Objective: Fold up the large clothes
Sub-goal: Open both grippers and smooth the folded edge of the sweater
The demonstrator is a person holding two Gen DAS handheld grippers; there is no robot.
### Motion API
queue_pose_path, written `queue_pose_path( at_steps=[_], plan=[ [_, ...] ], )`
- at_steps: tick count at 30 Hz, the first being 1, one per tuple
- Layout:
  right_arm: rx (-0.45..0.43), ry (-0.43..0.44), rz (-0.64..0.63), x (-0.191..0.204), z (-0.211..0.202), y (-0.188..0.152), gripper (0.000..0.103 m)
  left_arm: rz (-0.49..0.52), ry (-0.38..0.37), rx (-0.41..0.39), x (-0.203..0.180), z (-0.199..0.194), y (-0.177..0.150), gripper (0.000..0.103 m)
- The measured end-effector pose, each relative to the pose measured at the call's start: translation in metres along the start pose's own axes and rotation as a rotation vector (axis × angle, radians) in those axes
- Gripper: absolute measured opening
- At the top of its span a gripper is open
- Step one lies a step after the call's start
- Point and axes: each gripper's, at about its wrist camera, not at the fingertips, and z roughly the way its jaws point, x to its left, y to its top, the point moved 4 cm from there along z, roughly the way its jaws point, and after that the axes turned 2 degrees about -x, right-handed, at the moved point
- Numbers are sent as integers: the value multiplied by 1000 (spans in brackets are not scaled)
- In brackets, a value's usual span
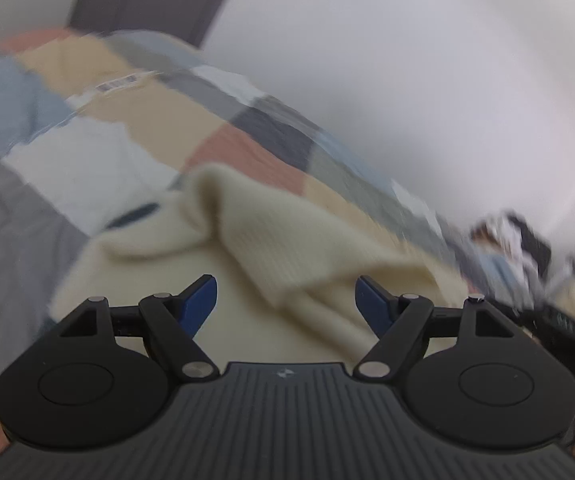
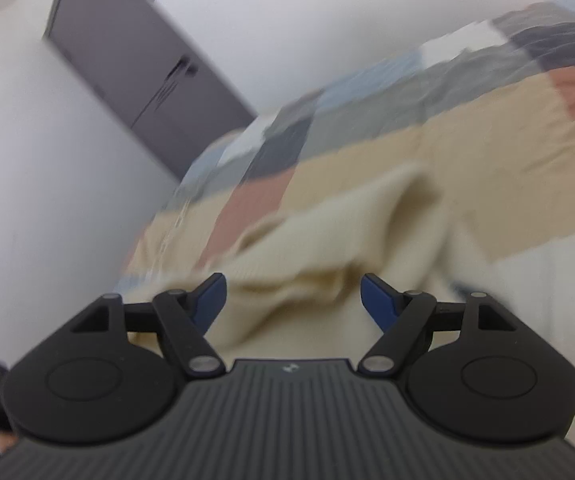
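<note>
On a bed with a patchwork quilt [image 1: 99, 148], a rumpled cream sweater [image 1: 287, 240] lies just ahead of both empty, wide-open tongs, left [image 1: 286, 300] and right [image 2: 293, 300].

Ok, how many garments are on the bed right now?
1: a cream knit sweater, rumpled on the patchwork quilt, just ahead of both open grippers, left gripper and right gripper. Blur and framing may hide others.
</note>
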Motion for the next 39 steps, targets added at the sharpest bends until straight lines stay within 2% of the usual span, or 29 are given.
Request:
queue_pose_path(
  at_steps=[2, 4, 6, 9, 14, 17, 21, 23, 27, 30, 35, 37, 39],
  plan=[
    [40, -5, -53, 10, 7, -10, 76, 64, 11, 34, -12, 6, -8, 80],
    [80, -29, -119, 18, 17, -20, 70, 88, 23, 78, -17, 20, -15, 80],
    [131, -79, -195, 25, 30, -29, 53, 120, 52, 100, -18, 35, -19, 80],
    [165, -175, -328, 29, 50, -36, 37, 138, 92, 108, -14, 55, -12, 80],
    [168, -196, -292, 24, 79, -15, 37, 110, 140, 72, 10, 83, 15, 81],
    [138, -190, -297, 25, 96, 0, 37, 71, 113, 56, 18, 94, 25, 84],
    [70, -189, -242, 21, 120, 24, 37, 95, 76, 7, 6, 115, 43, 85],
    [23, -191, -218, 16, 126, 34, 37, 98, 102, -42, 7, 124, 51, 84],
    [-50, -226, -189, -4, 131, 42, 37, 19, 127, -109, 30, 132, 60, 84],
    [-40, -251, -144, -22, 140, 38, 36, -65, 175, -91, 53, 141, 66, 84],
    [-65, -236, -131, -25, 135, 41, 37, -88, 221, -79, 70, 143, 66, 84],
    [-92, -249, -156, -21, 126, 43, 40, -62, 230, -68, 69, 141, 64, 83],
    [-129, -266, -181, -18, 116, 45, 62, -9, 262, -48, 64, 140, 61, 83]
  ],
)
